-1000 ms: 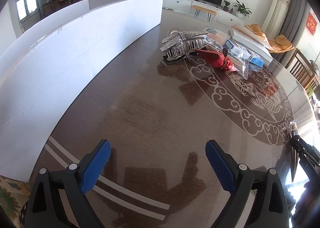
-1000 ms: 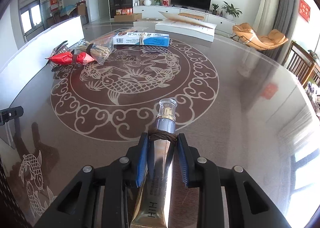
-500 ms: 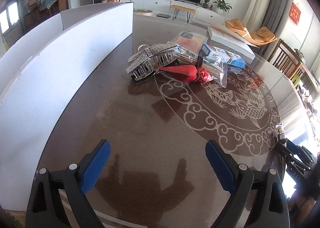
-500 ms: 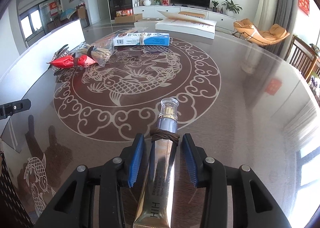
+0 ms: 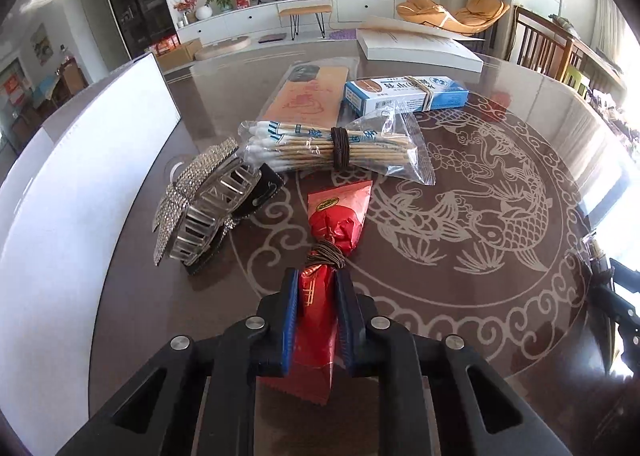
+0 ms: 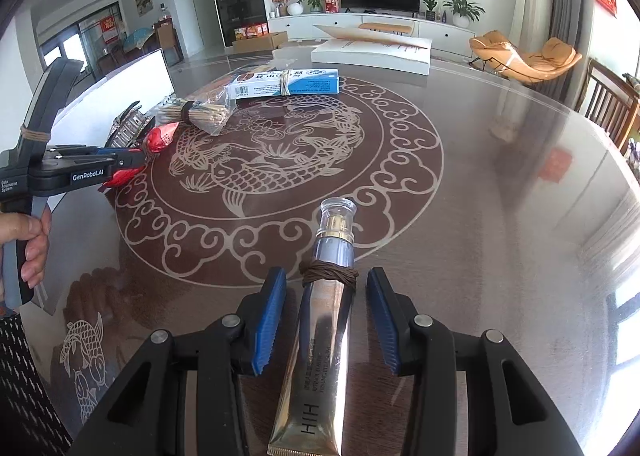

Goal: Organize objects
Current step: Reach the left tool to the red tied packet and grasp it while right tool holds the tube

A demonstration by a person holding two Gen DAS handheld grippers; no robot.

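A: What can't I make out from the left wrist view?

B: I see the blue pads closed over the middle of the red packet (image 5: 320, 320), so that stretch is hidden. The black item (image 5: 262, 190) under the rhinestone hair clip (image 5: 200, 204) is mostly covered; I can't identify it. The orange packet (image 5: 308, 96) is partly hidden by the cotton swab bag (image 5: 340, 148).

A: And the right wrist view?

B: The small print on the silver tube (image 6: 324, 344) is too blurred for me to read. The hair clip there is mostly hidden.
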